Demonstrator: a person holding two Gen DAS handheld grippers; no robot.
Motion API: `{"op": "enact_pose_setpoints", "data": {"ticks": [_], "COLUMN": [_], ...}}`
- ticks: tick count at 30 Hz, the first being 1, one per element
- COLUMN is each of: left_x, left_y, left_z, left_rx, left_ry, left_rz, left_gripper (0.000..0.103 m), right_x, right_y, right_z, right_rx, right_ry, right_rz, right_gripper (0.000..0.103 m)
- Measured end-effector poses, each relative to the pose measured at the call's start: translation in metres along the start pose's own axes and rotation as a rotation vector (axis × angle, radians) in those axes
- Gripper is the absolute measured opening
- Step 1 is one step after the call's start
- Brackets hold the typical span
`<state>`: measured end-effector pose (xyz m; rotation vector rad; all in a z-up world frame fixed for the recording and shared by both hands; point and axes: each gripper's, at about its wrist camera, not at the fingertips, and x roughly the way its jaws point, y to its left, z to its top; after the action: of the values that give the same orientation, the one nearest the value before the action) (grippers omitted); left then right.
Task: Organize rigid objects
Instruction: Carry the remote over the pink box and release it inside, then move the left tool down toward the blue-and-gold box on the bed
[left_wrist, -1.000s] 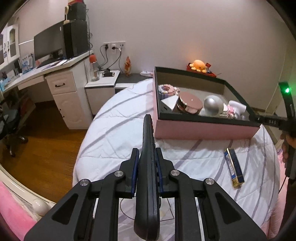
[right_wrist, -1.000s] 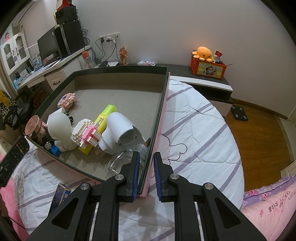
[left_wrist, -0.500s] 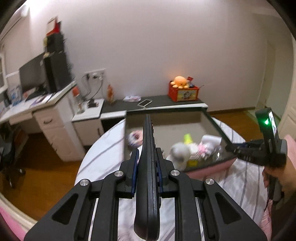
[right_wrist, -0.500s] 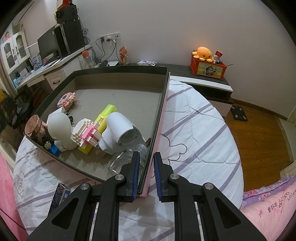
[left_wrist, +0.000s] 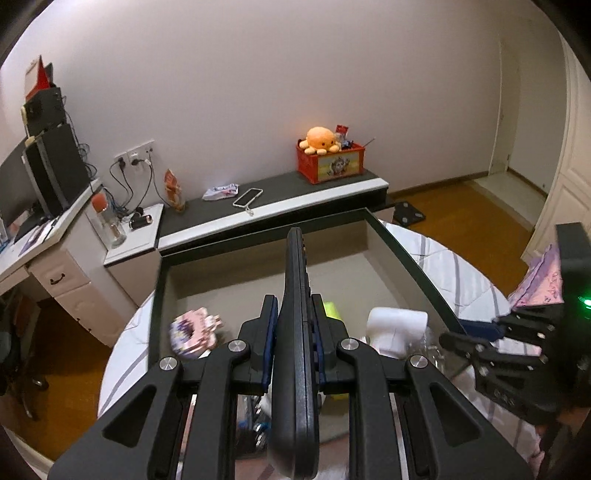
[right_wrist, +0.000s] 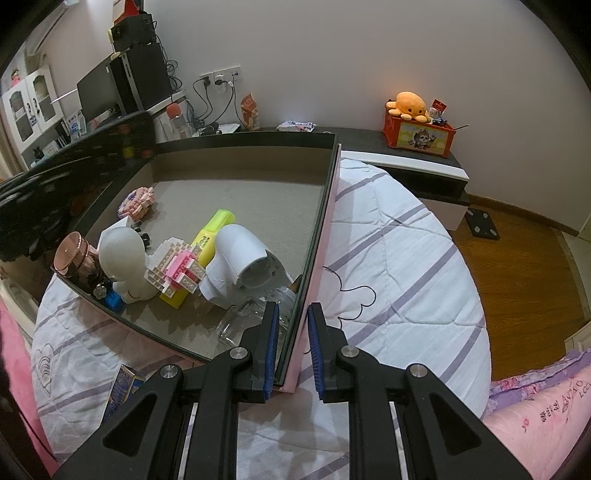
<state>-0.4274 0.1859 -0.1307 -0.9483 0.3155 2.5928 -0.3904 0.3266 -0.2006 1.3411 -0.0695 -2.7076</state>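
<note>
My left gripper (left_wrist: 294, 301) is shut on a black remote control (left_wrist: 295, 258), held edge-on and pointing out over the inside of the pink box with a dark rim (left_wrist: 402, 251). In the right wrist view the same gripper and remote show as a dark blur (right_wrist: 74, 177) at the box's left side. My right gripper (right_wrist: 291, 314) is shut on the box's right wall (right_wrist: 321, 229) near the front corner. In the box lie a white hair dryer (right_wrist: 240, 254), a yellow highlighter (right_wrist: 210, 236), a pink-and-white brick model (right_wrist: 177, 269), a white figure (right_wrist: 122, 254) and a glass jar (right_wrist: 243, 321).
The box sits on a round bed with a striped white cover (right_wrist: 399, 258). A small blue carton (right_wrist: 123, 384) lies on the cover in front of the box. A low dark bench (left_wrist: 288, 192) with a phone and a red crate (left_wrist: 328, 162) stands behind, a desk (left_wrist: 48, 254) to the left.
My left gripper has carried the remote from the bed in front of the box up and across until it hangs over the box's inside. The right gripper has stayed on the box wall.
</note>
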Motion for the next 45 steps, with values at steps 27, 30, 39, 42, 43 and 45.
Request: {"op": "enact_pose_setpoints", "data": {"ticks": [27, 30, 39, 42, 43, 45], "left_x": [0.007, -0.005, -0.04, -0.05, -0.053, -0.056], "left_y": [-0.001, 0.003, 0.01, 0.008, 0.008, 0.006], "left_z": [-0.012, -0.019, -0.05, -0.065, -0.071, -0.079], "left_rx": [0.022, 0.018, -0.027, -0.048, -0.057, -0.072], "left_ry": [0.012, 0.015, 0.046, 0.067, 0.073, 0.089], "left_rz": [0.059, 0.069, 0.109, 0.123, 0.119, 0.119], "left_gripper": [0.103, 0.103, 0.103, 0.103, 0.103, 0.103], "right_x": [0.001, 0.001, -0.004, -0.007, -0.008, -0.009], "right_y": [0.002, 0.003, 0.002, 0.003, 0.003, 0.003], "right_z": [0.001, 0.001, -0.002, -0.002, -0.003, -0.003], "right_rx": [-0.005, -0.006, -0.001, -0.006, -0.009, -0.01], "right_ry": [0.004, 0.007, 0.002, 0.0, -0.001, -0.002], "right_rz": [-0.012, -0.012, 0.002, 0.002, 0.002, 0.005], "right_gripper": [0.018, 0.018, 0.018, 0.018, 0.018, 0.018]}}
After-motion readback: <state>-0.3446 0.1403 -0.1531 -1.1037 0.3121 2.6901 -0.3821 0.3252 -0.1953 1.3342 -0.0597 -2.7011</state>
